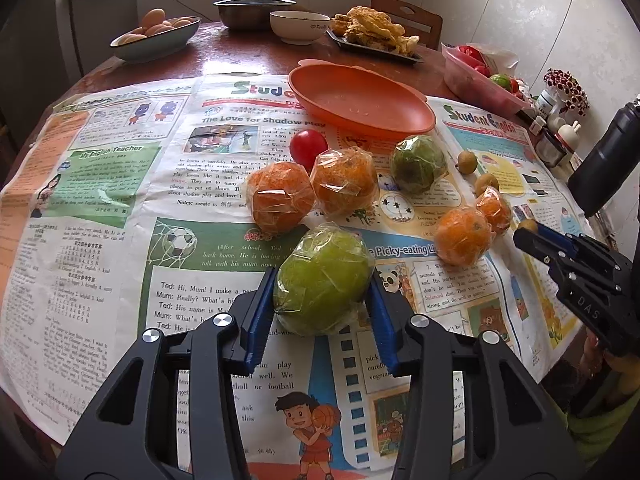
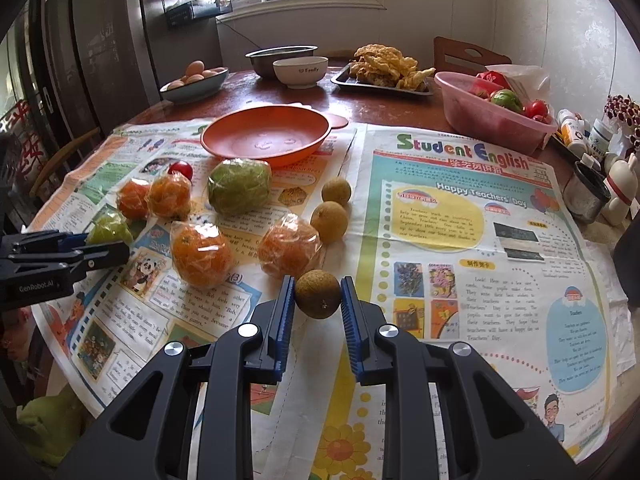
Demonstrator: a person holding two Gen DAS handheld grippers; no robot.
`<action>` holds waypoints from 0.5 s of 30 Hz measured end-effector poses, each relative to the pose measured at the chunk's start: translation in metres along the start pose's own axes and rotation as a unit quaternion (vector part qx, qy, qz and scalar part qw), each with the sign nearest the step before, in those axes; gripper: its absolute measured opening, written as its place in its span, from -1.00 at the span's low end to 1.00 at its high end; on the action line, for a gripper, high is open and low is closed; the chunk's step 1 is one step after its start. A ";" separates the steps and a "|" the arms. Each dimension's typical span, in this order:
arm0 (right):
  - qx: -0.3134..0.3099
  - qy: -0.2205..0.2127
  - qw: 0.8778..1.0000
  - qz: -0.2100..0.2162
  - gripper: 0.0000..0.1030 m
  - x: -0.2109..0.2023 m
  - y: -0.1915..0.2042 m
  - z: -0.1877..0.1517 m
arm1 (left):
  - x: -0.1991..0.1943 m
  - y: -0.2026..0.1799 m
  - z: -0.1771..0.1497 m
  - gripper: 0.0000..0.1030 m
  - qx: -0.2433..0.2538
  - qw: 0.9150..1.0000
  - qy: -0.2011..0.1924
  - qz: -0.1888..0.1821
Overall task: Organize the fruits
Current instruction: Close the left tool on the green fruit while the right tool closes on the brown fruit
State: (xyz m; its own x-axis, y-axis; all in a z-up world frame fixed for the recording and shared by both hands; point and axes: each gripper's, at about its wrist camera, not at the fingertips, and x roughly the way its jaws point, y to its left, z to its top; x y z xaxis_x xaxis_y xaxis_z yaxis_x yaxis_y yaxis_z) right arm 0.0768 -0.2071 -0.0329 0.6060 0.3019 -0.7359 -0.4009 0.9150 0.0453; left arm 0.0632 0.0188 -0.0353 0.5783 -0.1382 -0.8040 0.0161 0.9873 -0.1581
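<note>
My left gripper [image 1: 322, 294] is shut on a green fruit wrapped in plastic [image 1: 323, 278], low over the newspaper. My right gripper [image 2: 318, 294] is shut on a small brown longan [image 2: 318, 294]; it also shows in the left wrist view [image 1: 528, 226]. An empty orange plate [image 1: 360, 98] [image 2: 266, 134] sits beyond the fruit. Several wrapped oranges [image 1: 280, 196] [image 2: 200, 254], a second wrapped green fruit [image 1: 418, 164] [image 2: 240, 186], a red tomato [image 1: 308, 148] [image 2: 180, 170] and two loose longans [image 2: 329, 222] lie on the paper between grippers and plate.
Newspaper [image 2: 460, 240] covers the near table. At the back stand a bowl of eggs [image 1: 156, 38], a steel basin [image 1: 254, 12], a white bowl [image 1: 300, 26] and a tray of fried food [image 1: 372, 32]. A pink basket of produce [image 2: 492, 114] and small jars [image 2: 588, 192] sit right.
</note>
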 end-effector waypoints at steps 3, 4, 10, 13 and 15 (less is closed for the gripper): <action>-0.004 -0.012 1.000 0.006 -0.57 -0.009 -0.001 0.011 | -0.014 0.001 0.003 -0.32 0.003 1.000 -0.004 -0.008; -0.006 -0.017 1.000 0.008 -0.57 -0.012 -0.002 0.017 | -0.020 0.001 0.006 -0.32 0.005 1.000 -0.006 -0.012; -0.026 -0.039 0.999 0.028 -0.57 -0.014 0.000 0.057 | -0.035 0.001 0.043 -0.32 0.029 0.999 -0.024 -0.016; -0.033 -0.043 0.998 0.033 -0.57 -0.011 0.002 0.077 | -0.032 0.004 0.066 -0.32 0.035 0.999 -0.027 -0.010; -0.041 -0.045 0.998 0.035 -0.57 -0.007 0.005 0.085 | -0.026 0.006 0.083 -0.32 0.035 0.999 -0.026 -0.012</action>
State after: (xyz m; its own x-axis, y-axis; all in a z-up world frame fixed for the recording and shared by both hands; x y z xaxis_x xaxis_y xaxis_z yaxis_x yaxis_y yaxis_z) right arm 0.1287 -0.1815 0.0300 0.6324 0.3905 -0.6690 -0.4976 0.8667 0.0356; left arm 0.1160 0.0344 0.0325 0.6194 -0.1586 -0.7689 0.0866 0.9872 -0.1338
